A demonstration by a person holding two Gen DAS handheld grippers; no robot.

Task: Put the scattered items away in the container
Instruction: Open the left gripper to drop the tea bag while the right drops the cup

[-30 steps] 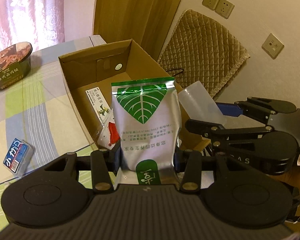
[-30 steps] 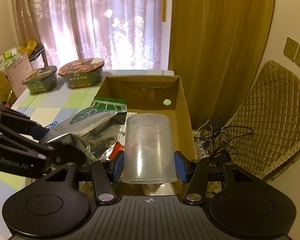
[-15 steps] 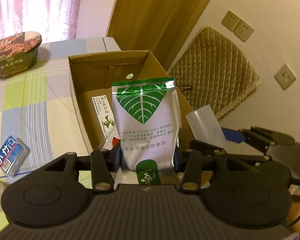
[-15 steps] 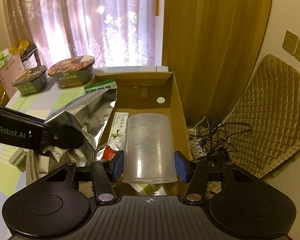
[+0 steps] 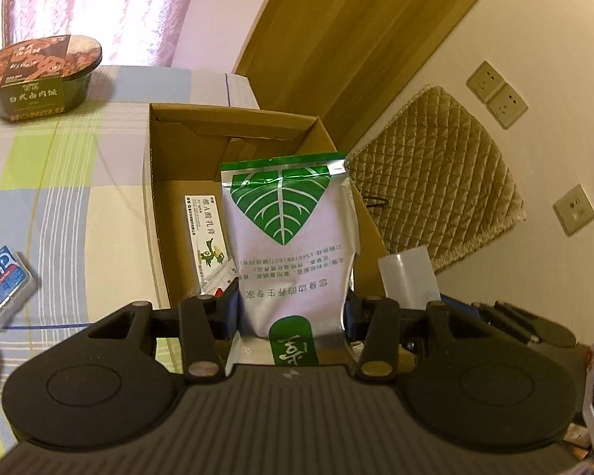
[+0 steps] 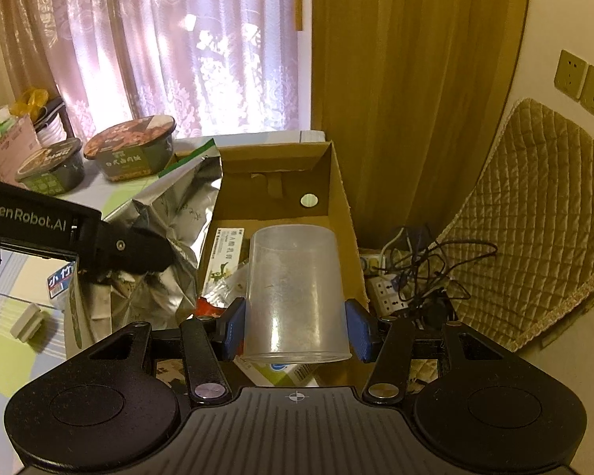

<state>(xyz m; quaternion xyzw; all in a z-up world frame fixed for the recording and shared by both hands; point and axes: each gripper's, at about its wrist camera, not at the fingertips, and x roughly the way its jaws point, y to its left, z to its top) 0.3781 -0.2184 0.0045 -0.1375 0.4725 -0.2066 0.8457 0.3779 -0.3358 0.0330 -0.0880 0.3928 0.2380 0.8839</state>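
Cardboard box point(image 5: 156, 198): open-topped, on the checked tablecloth point(image 5: 59, 182), directly ahead of both your tongs; a flat printed packet point(image 5: 206, 233) lies on its floor

Foil pouch point(image 5: 293, 245): silver with a green leaf, clamped upright in your left gripper point(image 5: 291, 312), in front of the box's near end

Plastic cup point(image 6: 295, 293): clear, upside down, pinched in your right gripper point(image 6: 295, 330) above the box's near end

Noodle bowl point(image 5: 39, 75): far left on the table

Blue box point(image 5: 2, 283): small, left of the carton
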